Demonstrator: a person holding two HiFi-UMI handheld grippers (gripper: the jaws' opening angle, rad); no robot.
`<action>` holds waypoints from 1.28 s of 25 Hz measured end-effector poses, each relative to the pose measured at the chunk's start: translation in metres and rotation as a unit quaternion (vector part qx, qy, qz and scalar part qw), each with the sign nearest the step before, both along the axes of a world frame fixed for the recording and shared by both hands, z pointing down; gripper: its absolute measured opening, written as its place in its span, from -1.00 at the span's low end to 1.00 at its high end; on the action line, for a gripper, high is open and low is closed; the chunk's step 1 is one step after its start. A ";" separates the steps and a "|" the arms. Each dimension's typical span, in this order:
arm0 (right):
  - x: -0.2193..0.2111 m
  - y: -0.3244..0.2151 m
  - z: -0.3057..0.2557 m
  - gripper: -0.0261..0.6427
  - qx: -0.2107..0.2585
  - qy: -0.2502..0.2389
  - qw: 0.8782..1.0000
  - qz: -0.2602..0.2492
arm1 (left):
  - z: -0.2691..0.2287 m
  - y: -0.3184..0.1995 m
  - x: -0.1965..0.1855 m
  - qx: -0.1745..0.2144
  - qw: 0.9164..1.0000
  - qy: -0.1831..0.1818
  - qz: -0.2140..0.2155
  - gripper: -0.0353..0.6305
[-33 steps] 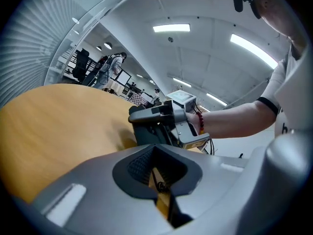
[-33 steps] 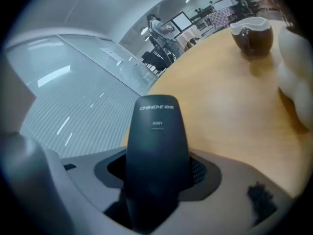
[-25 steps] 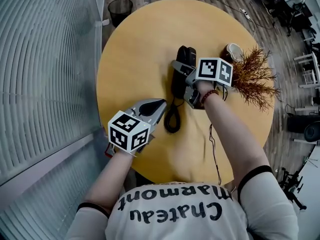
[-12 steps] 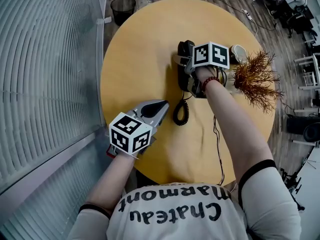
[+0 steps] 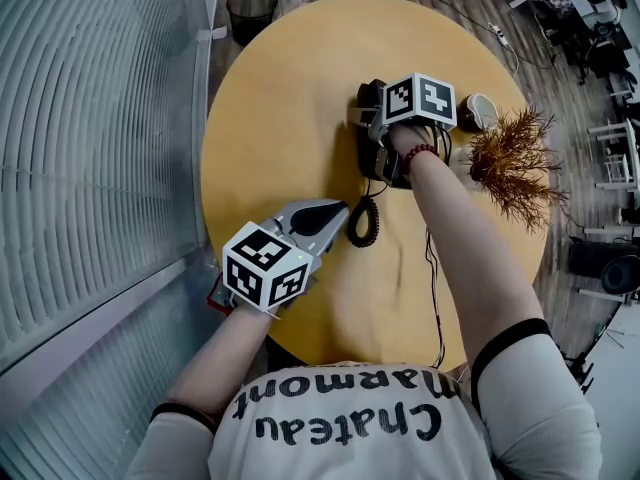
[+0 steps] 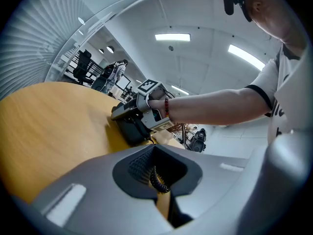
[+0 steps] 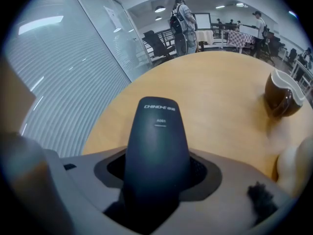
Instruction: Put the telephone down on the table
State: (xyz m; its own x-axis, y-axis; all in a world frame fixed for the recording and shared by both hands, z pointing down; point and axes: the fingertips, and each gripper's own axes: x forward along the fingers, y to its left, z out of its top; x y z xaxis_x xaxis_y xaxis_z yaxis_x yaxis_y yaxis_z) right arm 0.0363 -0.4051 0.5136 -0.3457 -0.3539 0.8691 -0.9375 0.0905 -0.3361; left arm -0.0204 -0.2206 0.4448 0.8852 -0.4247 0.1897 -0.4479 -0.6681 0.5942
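Black plastic is being squeezed by the right claw [image 5: 368,136]. Its two jaws are being pressed tight on the handset [image 7: 156,146] of the phone [image 5: 372,92]. The phone is being held at the far side of the round yellow table [image 5: 270,118]. In the left gripper view its dark body seems to be touching the tabletop, but this cannot be told for sure.

A curly cord [image 5: 362,218] is being let hang from the phone, and it is lying in loops on the table. Its loops are being seen just beside the tip of the left claw [image 5: 325,211]. The left claw's jaws are being held together with nothing clamped between them, and it is being held low at the near left part of the table, well apart from the right claw.

A brown and white cup [image 5: 480,111] is being seen on the table, just to the right of the right claw. A dry brown plant [image 5: 515,163] is being shown next to the cup. A thin wire [image 5: 432,288] is being run across the table. A dark bin [image 5: 250,8] is being seen on the floor past the table.
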 end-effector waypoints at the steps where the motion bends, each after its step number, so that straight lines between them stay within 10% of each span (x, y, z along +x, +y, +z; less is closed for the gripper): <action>1: -0.001 0.001 -0.001 -0.05 0.000 0.004 1.000 -0.001 | -0.001 0.002 0.001 -0.001 1.000 0.000 0.001 -0.88; 32: -0.010 0.004 0.012 -0.04 -0.012 0.128 0.988 -0.082 | 0.005 0.003 -0.016 -0.006 1.000 -0.008 -0.015 -0.88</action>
